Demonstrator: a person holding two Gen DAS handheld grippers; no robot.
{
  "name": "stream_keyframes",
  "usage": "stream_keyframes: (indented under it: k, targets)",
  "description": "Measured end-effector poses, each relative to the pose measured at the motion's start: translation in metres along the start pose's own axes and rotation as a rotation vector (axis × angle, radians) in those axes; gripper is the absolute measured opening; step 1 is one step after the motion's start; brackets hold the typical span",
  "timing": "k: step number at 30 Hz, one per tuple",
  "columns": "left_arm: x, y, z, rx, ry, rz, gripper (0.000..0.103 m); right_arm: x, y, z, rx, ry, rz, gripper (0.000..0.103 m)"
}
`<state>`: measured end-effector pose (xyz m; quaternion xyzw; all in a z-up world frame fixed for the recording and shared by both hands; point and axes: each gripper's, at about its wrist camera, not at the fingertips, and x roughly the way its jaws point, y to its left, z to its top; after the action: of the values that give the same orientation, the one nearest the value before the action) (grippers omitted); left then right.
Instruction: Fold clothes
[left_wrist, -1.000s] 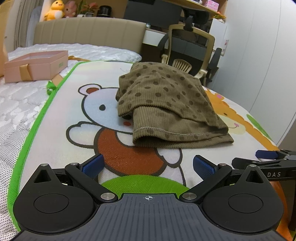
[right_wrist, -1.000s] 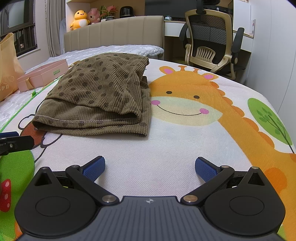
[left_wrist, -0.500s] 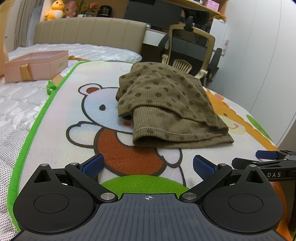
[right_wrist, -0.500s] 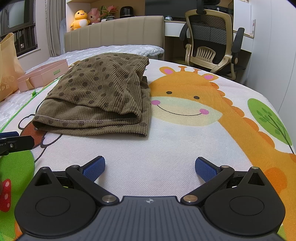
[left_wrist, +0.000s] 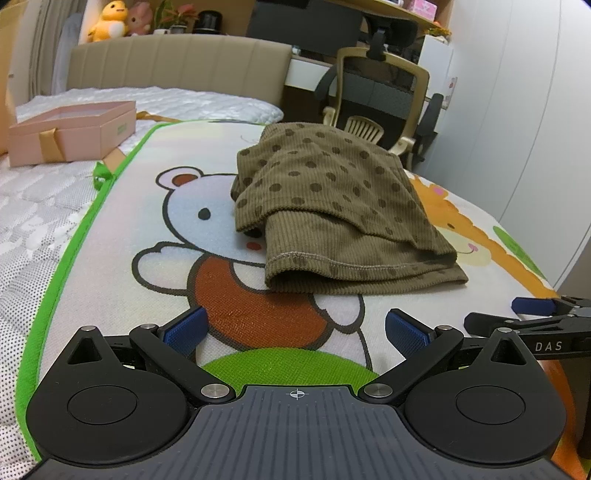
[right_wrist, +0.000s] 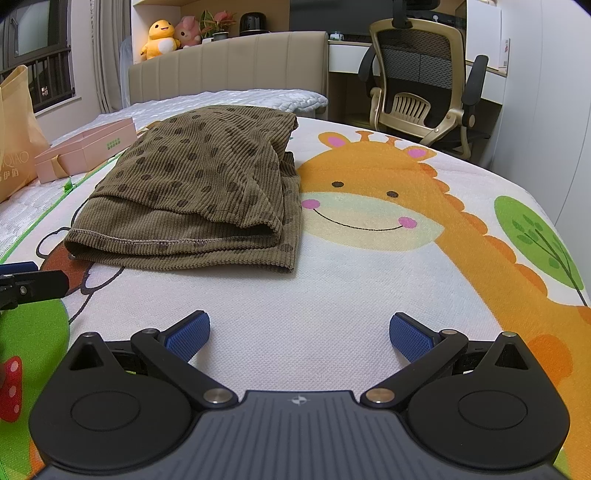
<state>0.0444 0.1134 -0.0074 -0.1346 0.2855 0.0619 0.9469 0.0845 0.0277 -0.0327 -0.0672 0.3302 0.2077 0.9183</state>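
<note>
Far to the left of the left tongs (left_wrist: 293, 328): a pale pink cardboard gift box with a gold ribbon (left_wrist: 72, 134), lying on the white quilted bed cover (left_wrist: 33, 206). Left tongs spread wide, blue ribbed pads (left_wrist: 184, 328) apart, nothing between them, low over the colourful cartoon play mat with a bear and a giraffe (right_wrist: 369, 295). Ahead of the left tongs and slightly to the right: the olive-brown ribbed garment with dark polka dots (left_wrist: 332, 206), folded in layers, stitched hem facing the tongs, flat on the mat, touched by neither tool. Right tongs (right_wrist: 299, 332) also wide apart and empty, above bare mat; garment (right_wrist: 199, 192) ahead and to the left of them. Beyond the garment, a beige padded headboard (right_wrist: 229, 66). Far ahead to the right of the right tongs, a black mesh office chair with a beige frame (right_wrist: 421, 85).
</note>
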Motion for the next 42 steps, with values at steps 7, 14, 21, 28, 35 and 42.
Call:
stream_keyframes:
  k: [7, 14, 21, 28, 35, 42]
  targets:
    - [-0.0002, 0.0018, 0.0003, -0.013, -0.003, -0.011, 0.103, 0.0001, -0.0013, 0.0001, 0.001, 0.000, 0.002, 0.103]
    - [0.0004, 0.0025, 0.0007, -0.016, -0.002, -0.014, 0.103, 0.0001, -0.0022, 0.0001, 0.001, 0.000, 0.003, 0.103]
    - [0.0001, 0.0029, 0.0008, -0.017, -0.002, -0.018, 0.103, 0.0002, -0.0032, 0.0004, 0.000, 0.000, 0.004, 0.103]
    - [0.0001, 0.0023, 0.0009, -0.012, 0.000, -0.013, 0.103, 0.0002, -0.0042, 0.0008, 0.000, 0.000, 0.004, 0.103]
    - [0.0002, 0.0023, 0.0010, -0.008, 0.001, -0.010, 0.103, 0.0001, -0.0043, 0.0008, 0.000, 0.000, 0.004, 0.103]
    - [0.0006, 0.0002, 0.0013, 0.006, 0.007, 0.003, 0.103, 0.0001, -0.0048, 0.0011, -0.001, 0.000, 0.004, 0.103]
